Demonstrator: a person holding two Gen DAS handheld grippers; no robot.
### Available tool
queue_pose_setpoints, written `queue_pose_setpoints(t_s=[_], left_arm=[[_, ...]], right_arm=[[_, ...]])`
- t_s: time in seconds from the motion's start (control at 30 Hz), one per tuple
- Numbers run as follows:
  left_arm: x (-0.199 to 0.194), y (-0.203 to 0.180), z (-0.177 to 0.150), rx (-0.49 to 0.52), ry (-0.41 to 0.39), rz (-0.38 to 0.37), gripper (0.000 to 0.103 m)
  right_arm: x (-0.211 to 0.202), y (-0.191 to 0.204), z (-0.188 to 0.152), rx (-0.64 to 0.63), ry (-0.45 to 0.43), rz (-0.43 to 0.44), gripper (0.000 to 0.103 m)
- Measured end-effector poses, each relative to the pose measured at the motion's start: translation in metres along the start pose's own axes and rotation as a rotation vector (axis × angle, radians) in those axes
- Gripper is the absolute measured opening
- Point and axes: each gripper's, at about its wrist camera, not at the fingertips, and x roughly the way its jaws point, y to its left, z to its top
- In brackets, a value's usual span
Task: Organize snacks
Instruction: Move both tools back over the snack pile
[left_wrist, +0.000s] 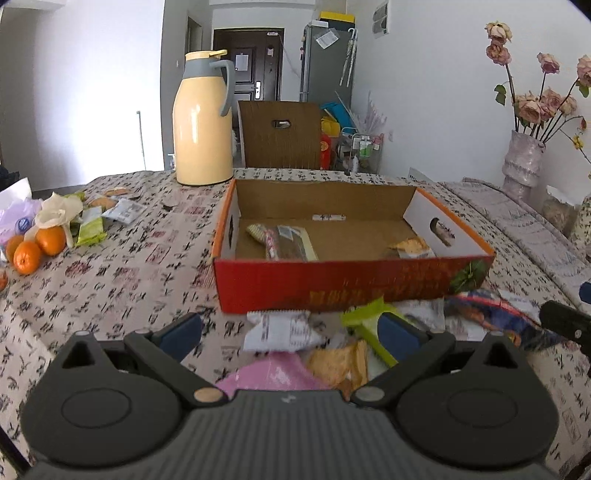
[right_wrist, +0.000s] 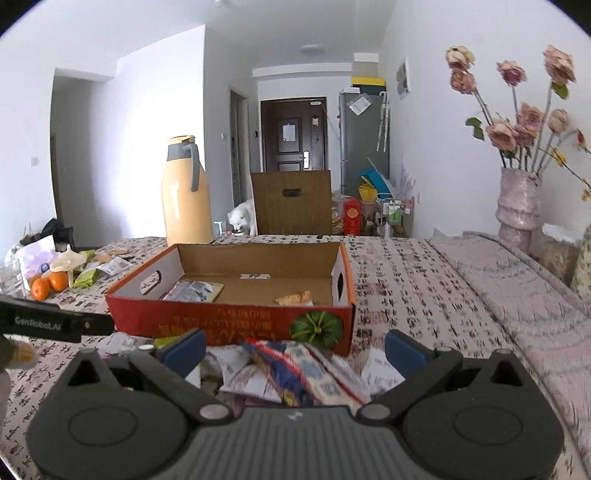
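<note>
A shallow red cardboard box (left_wrist: 332, 288) (right_wrist: 229, 317) stands open on the table, holding a clear-wrapped snack (left_wrist: 288, 243) at its left and an orange packet (left_wrist: 410, 247) (right_wrist: 295, 297) at its right. Loose snack packets lie in front of it: a white one (left_wrist: 280, 330), a green one (left_wrist: 364, 317), a pink one (left_wrist: 269, 373) and a blue-red one (right_wrist: 306, 365). My left gripper (left_wrist: 291, 332) hovers open over the white and pink packets. My right gripper (right_wrist: 295, 347) hovers open over the blue-red packet. Neither holds anything.
A yellow thermos jug (left_wrist: 203, 122) (right_wrist: 186, 192) stands behind the box. Oranges (left_wrist: 33, 247) and more packets (left_wrist: 90, 225) lie at the far left. A vase of dried roses (right_wrist: 517, 199) stands at the right. A brown chair back (left_wrist: 280, 134) is beyond the table.
</note>
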Motion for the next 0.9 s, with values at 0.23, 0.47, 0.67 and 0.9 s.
queue_pose_setpoints(t_s=[0.23, 0.47, 0.67, 0.9], left_arm=[[-0.002, 0.014, -0.02, -0.011, 0.015, 0.014, 0.103], [-0.001, 0.02, -0.029, -0.025, 0.007, 0.01, 0.103], [0.008, 0.019, -0.032, -0.037, 0.025, 0.005, 0.103], [0.016, 0.018, -0.035, -0.042, 0.051, 0.003, 0.103]], right_arm=[[-0.008, -0.012, -0.025, 0.036, 0.029, -0.04, 0.103], [-0.011, -0.022, -0.029, 0.058, 0.021, -0.055, 0.103], [-0.01, -0.027, -0.032, 0.067, 0.024, -0.052, 0.103], [0.003, -0.029, -0.031, 0.079, 0.043, -0.03, 0.103]])
